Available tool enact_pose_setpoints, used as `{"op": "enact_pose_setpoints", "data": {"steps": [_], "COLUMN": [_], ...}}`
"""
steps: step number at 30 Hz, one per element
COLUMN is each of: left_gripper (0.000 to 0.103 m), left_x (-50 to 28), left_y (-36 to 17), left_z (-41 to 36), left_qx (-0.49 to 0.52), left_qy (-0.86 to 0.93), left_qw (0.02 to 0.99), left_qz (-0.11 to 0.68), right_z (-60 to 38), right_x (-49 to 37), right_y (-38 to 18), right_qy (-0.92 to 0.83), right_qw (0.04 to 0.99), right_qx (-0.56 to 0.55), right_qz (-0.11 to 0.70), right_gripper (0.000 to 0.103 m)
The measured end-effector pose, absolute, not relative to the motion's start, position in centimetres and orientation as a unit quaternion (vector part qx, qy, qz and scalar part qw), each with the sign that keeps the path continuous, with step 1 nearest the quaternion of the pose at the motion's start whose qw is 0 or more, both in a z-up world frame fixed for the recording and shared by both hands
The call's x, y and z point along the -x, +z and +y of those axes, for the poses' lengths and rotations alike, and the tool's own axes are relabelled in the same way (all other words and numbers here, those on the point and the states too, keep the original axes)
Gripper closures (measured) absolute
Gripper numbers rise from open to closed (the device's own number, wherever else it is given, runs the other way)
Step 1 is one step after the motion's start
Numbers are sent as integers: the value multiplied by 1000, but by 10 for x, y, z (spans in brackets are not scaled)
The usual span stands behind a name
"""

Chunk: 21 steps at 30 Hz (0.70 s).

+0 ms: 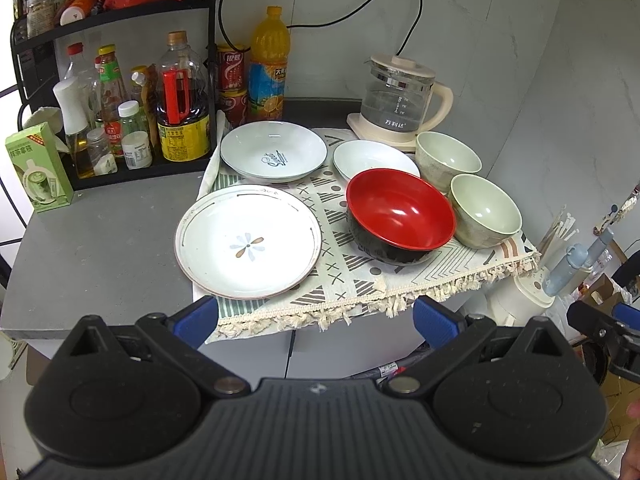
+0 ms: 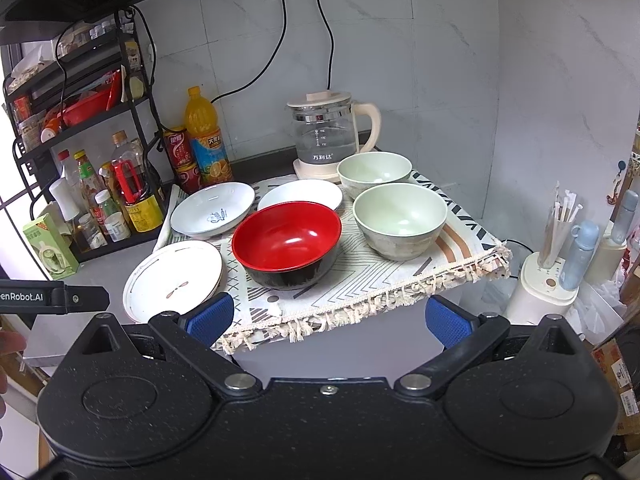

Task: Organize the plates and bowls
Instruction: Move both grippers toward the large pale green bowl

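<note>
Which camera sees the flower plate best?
The left wrist view: the flower plate lies whole, its blue and brown petals clear. In the right wrist view, the plate sits off to the side, partly hidden behind the claw's blue pad.

Patterned cloth (image 1: 356,276) lies on counter (image 1: 100,240), near edge overhanging. On cloth: flower plate (image 1: 248,242) near left; deep plate (image 1: 274,151) far left; second deep plate (image 1: 370,156) right of it. Large bowl (image 1: 400,216) centre, just before second deep plate. Two small bowls right: one (image 1: 486,211) nearer, other (image 1: 448,160) behind. Kettle (image 1: 400,96) behind cloth. Bottle rack (image 1: 120,80) far left.
</note>
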<state>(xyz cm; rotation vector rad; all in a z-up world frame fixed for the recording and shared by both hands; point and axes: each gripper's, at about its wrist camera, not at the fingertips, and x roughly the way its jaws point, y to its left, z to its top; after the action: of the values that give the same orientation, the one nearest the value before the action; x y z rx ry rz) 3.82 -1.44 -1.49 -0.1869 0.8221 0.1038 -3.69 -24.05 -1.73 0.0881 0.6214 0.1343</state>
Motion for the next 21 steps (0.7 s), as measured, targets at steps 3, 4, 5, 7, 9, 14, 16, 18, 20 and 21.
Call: {"op": "enact_pose_setpoints", "data": {"steps": [3, 4, 5, 7, 9, 14, 16, 18, 20, 21], "left_gripper": [1, 1, 1, 1, 1, 1, 1, 1, 1, 1], "left_x": [-52, -58, -64, -76, -90, -122, -137, -152, -165, -172], "left_y": [-19, -20, -22, -25, -28, -31, -33, -34, -35, -35], "left_z": [-16, -16, -16, -17, -19, -20, -22, -25, -27, -29], "left_qx": [88, 87, 86, 89, 86, 94, 92, 90, 92, 93], "left_qy": [52, 56, 59, 57, 57, 48, 49, 49, 48, 47], "left_qw": [910, 909, 907, 905, 903, 901, 899, 897, 897, 896], "left_qz": [403, 405, 408, 411, 417, 422, 426, 429, 431, 432], "right_z": [-240, -240, -241, -241, -244, -252, -256, -258, -260, -262], "right_x": [27, 23, 19, 11, 1, -24, -35, -45, -57, -63], "right_y": [-20, -21, -21, -22, -24, -30, -32, -33, -34, -35], "right_qy": [64, 63, 62, 62, 61, 54, 50, 45, 46, 46], "right_qw": [947, 947, 946, 945, 944, 941, 940, 939, 939, 938], "right_qx": [-46, -47, -48, -50, -49, -57, -63, -64, -66, -67], "right_qz": [310, 312, 313, 316, 320, 330, 332, 334, 334, 336], "right_gripper": [0, 0, 0, 0, 0, 0, 0, 0, 0, 0]}}
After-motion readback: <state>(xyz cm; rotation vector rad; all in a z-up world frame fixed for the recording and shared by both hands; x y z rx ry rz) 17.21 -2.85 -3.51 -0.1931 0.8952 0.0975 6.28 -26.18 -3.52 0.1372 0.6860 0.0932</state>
